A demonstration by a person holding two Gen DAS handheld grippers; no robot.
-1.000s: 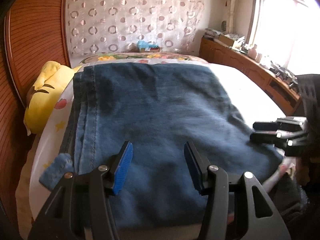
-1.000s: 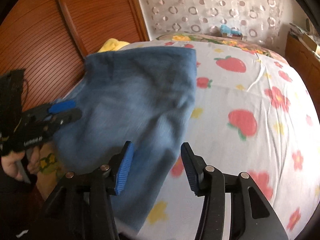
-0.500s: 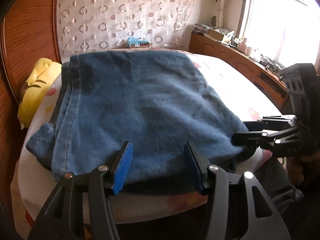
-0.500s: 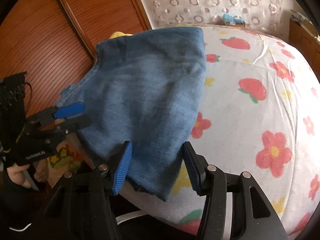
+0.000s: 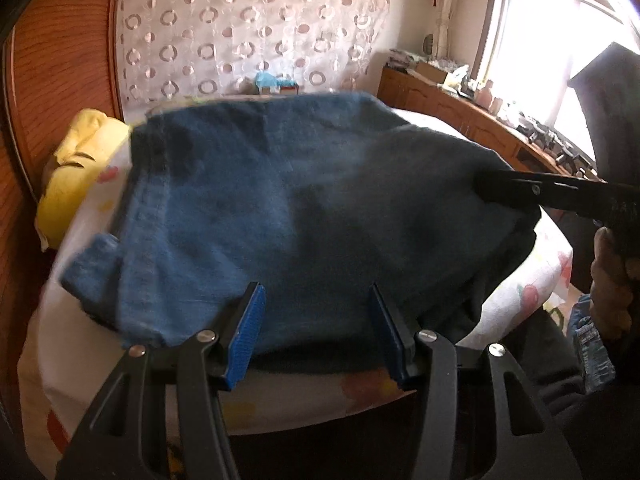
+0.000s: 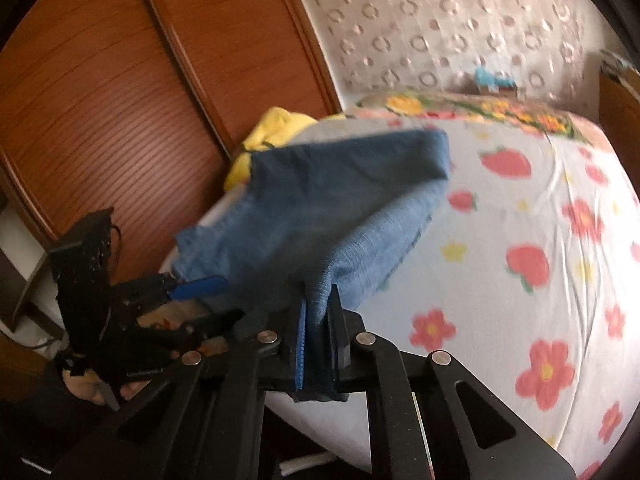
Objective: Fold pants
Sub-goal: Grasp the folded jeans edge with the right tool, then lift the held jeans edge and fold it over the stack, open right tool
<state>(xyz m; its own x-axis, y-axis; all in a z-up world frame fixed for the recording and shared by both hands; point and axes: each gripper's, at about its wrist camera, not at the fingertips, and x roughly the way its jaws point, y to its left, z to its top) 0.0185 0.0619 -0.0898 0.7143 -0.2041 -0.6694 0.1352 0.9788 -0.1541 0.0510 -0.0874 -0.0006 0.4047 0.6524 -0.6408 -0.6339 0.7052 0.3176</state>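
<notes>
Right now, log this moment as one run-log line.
step: fold pants | right gripper: shut on jeans near corner | left gripper: open, empty, at near edge | surface: bed

one pair of blue denim pants (image 5: 304, 216) lies on one bed (image 6: 540, 208), reaching from the centre of the left wrist view out toward 9 o'clock. two grippers are in view: the left gripper (image 5: 316, 334) at 6 o'clock in its own view with its two blue pads apart, and the right gripper (image 6: 318, 334) at 6 o'clock in its own view with its two pads pinched on a corner of the denim. one yellow plush toy (image 5: 78, 172) sits at 9 o'clock, one patterned curtain (image 5: 248, 28) hangs at 12 o'clock, one window (image 5: 560, 52) glows at 2 o'clock, and one small blue item (image 5: 268, 80) sits near 12 o'clock, too small to make out.
</notes>
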